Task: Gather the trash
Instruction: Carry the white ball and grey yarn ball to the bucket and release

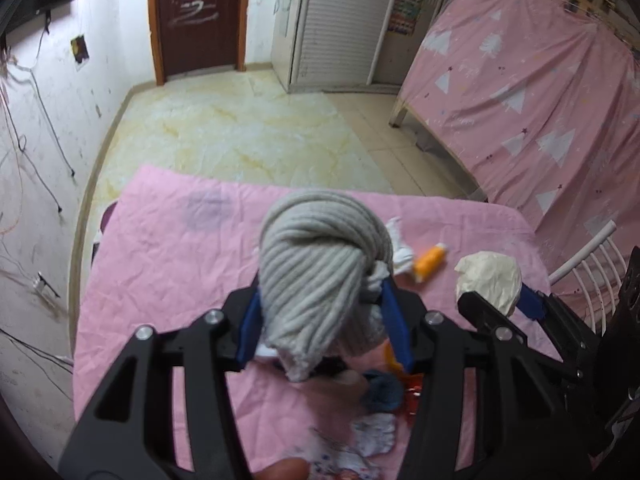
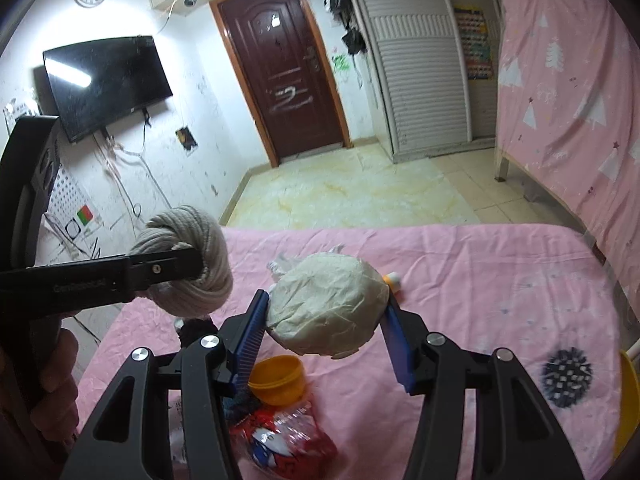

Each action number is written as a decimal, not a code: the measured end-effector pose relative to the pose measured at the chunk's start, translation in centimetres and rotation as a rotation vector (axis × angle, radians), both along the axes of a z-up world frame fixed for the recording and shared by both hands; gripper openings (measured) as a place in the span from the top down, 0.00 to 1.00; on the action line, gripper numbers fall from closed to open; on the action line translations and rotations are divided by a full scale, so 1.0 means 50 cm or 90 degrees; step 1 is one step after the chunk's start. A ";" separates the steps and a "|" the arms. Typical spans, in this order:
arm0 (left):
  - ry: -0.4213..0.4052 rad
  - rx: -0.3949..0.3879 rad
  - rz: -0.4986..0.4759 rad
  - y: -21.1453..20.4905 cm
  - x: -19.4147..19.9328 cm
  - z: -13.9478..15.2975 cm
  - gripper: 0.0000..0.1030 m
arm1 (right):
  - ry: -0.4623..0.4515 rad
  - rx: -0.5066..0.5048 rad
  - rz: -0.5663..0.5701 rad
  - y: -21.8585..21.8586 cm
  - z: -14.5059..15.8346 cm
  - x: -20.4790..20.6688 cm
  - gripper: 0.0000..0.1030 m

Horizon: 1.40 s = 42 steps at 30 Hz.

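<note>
My left gripper (image 1: 320,308) is shut on a grey ribbed sock ball (image 1: 316,276) and holds it above the pink sheet (image 1: 168,248). It also shows in the right wrist view (image 2: 188,264) at the left. My right gripper (image 2: 326,316) is shut on a crumpled cream paper wad (image 2: 328,304), raised over the sheet; the wad also shows in the left wrist view (image 1: 490,276). On the sheet lie an orange bottle (image 1: 430,262), white crumpled tissue (image 1: 400,248), a red-blue plastic wrapper (image 2: 280,436), a yellow cup (image 2: 278,378) and a dark blue sock (image 1: 382,392).
A dark spiky ball (image 2: 566,376) lies on the sheet (image 2: 460,272) at the right. A white wire rack (image 1: 592,272) stands at the right edge. Beyond are the tiled floor (image 1: 240,132), a brown door (image 2: 280,72), a wardrobe (image 2: 412,68) and a pink-draped bed (image 1: 520,92).
</note>
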<state>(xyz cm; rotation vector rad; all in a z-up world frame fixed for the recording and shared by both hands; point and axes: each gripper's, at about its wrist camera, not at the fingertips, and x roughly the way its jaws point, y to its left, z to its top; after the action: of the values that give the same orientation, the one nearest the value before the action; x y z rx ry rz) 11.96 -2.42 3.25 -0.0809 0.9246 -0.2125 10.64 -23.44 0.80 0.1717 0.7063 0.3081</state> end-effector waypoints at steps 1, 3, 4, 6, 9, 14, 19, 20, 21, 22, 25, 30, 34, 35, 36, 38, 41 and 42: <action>-0.008 0.004 -0.004 -0.011 -0.008 0.009 0.51 | -0.008 0.003 -0.005 -0.012 0.007 -0.008 0.53; -0.018 0.008 -0.013 -0.032 -0.018 0.022 0.51 | -0.020 0.007 -0.015 -0.035 0.016 -0.021 0.53; -0.022 0.010 -0.019 -0.046 -0.024 0.028 0.51 | -0.027 0.010 -0.022 -0.048 0.021 -0.030 0.53; -0.030 0.014 -0.031 -0.068 -0.035 0.037 0.51 | -0.043 0.015 -0.039 -0.079 0.032 -0.048 0.53; -0.041 0.021 -0.052 -0.113 -0.053 0.050 0.51 | -0.059 0.023 -0.064 -0.116 0.042 -0.070 0.53; -0.057 0.032 -0.090 -0.188 -0.079 0.066 0.51 | -0.081 0.047 -0.110 -0.196 0.052 -0.112 0.53; -0.062 0.038 -0.123 -0.264 -0.093 0.071 0.51 | -0.097 0.062 -0.164 -0.283 0.057 -0.150 0.52; -0.063 0.040 -0.133 -0.283 -0.097 0.071 0.51 | -0.100 0.066 -0.176 -0.303 0.057 -0.159 0.52; -0.063 0.043 -0.140 -0.296 -0.100 0.070 0.51 | -0.102 0.069 -0.185 -0.316 0.056 -0.163 0.52; -0.063 0.046 -0.148 -0.314 -0.103 0.069 0.51 | -0.105 0.073 -0.199 -0.337 0.055 -0.172 0.52; -0.059 0.054 -0.175 -0.365 -0.116 0.064 0.51 | -0.111 0.080 -0.235 -0.394 0.050 -0.198 0.52; -0.060 0.064 -0.223 -0.452 -0.138 0.059 0.51 | -0.116 0.080 -0.290 -0.479 0.032 -0.237 0.52; -0.057 0.065 -0.271 -0.529 -0.159 0.053 0.51 | -0.119 0.072 -0.339 -0.543 0.018 -0.272 0.52; -0.056 0.066 -0.280 -0.546 -0.164 0.051 0.51 | -0.118 0.074 -0.349 -0.559 0.014 -0.281 0.52; -0.054 0.069 -0.293 -0.569 -0.170 0.047 0.51 | -0.117 0.076 -0.357 -0.572 0.009 -0.289 0.52; -0.050 0.073 -0.311 -0.600 -0.181 0.041 0.51 | -0.115 0.078 -0.369 -0.588 0.002 -0.302 0.52; -0.036 0.074 -0.332 -0.641 -0.188 0.025 0.51 | -0.112 0.084 -0.386 -0.615 -0.012 -0.319 0.52; -0.030 0.076 -0.339 -0.656 -0.189 0.019 0.51 | -0.110 0.085 -0.389 -0.618 -0.014 -0.320 0.52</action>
<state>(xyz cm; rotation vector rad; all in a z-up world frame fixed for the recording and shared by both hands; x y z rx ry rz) 2.48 -35.20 4.23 0.2832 0.8958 -0.6479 -5.36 -54.34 0.12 0.4699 0.4330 -0.2143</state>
